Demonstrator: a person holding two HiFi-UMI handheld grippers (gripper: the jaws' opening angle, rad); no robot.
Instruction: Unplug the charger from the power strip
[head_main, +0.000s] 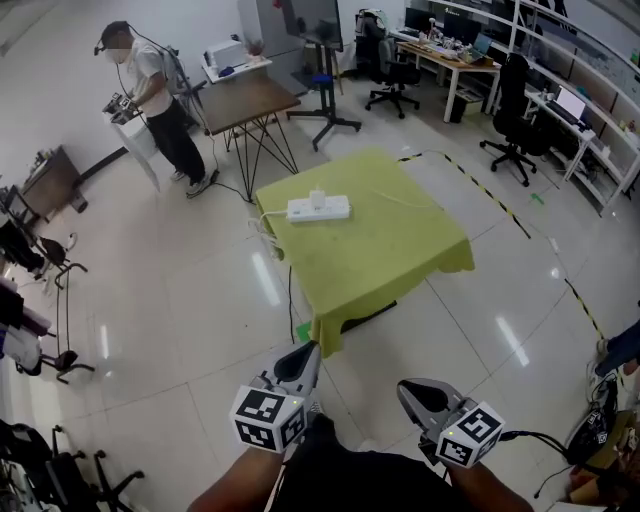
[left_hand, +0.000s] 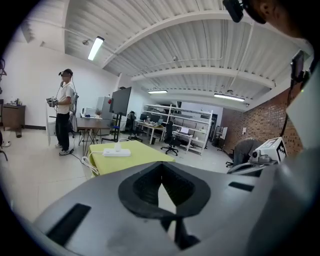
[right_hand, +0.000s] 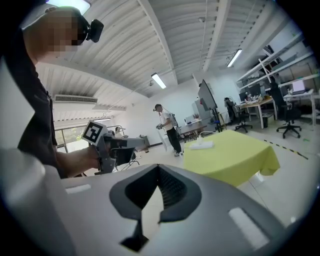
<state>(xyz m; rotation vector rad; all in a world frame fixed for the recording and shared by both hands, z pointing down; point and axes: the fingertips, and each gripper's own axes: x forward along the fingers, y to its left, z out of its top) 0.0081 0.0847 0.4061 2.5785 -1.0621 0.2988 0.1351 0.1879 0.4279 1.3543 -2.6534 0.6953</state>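
White charger plugged into a white power strip on a cloth-covered counter.

The power strip (head_main: 319, 209) is a long, flat white bar lying flat near the far-left corner of the counter (head_main: 400, 250), on its yellow-green cloth. The charger (head_main: 318, 196), a small white block, stands upright in a socket near the middle of the strip. White cable (head_main: 266, 228) hangs in loops over the counter's left edge, just beside the strip's left end.

Matt yellow-green cloth (head_main: 400, 250) (slightly creased); glossy floor (head_main: 200, 300) — white plastic power strip (head_main: 318, 208).
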